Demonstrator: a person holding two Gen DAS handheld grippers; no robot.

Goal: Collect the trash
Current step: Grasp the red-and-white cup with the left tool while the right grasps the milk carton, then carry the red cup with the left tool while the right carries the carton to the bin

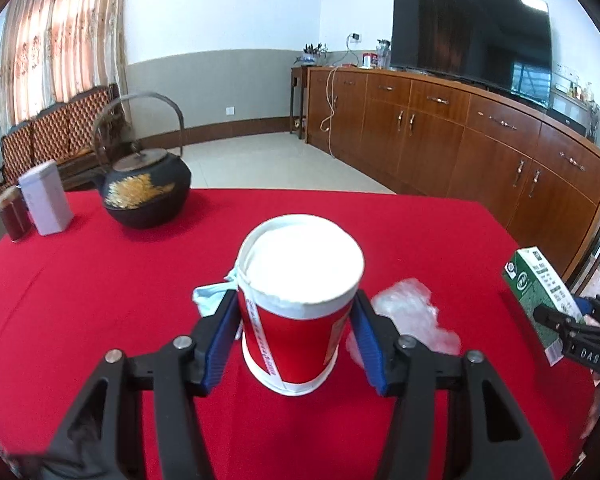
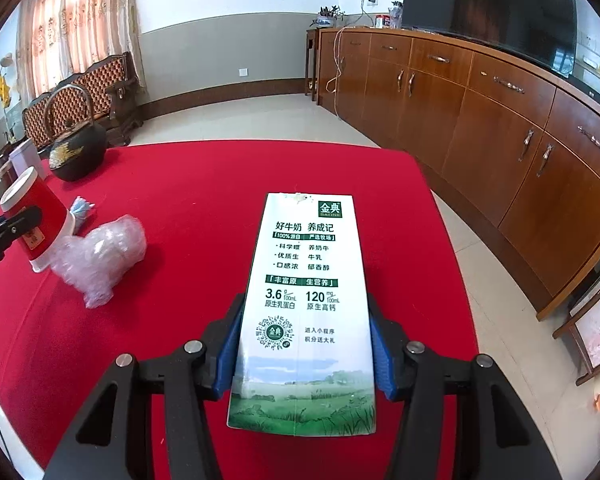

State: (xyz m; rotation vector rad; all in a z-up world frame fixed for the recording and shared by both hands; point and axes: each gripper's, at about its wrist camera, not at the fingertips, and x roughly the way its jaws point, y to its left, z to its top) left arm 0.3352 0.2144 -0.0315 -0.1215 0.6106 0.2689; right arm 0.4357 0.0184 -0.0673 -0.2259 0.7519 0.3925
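A red cup with a white lid is being clamped between the blue pads of the left gripper, its base appearing tilted and perhaps just clear of the red bench. A green-and-white milk carton is being squeezed at its lower sides by the right gripper, and it is being held out over the bench near the right edge.

Two pieces of trash are thus being gripped, one per gripper, but nothing is being shown as binned: no bin or bag is visible in either view. Two more pieces are lying loose on the bench: a crumpled clear plastic wrap, just beside the cup, and a pale blue face mask, just behind it.

The kettle, the white tin and the dark jar at the far left are probably not trash.

By this judgement, the task is being carried through an early-to-middle stage.
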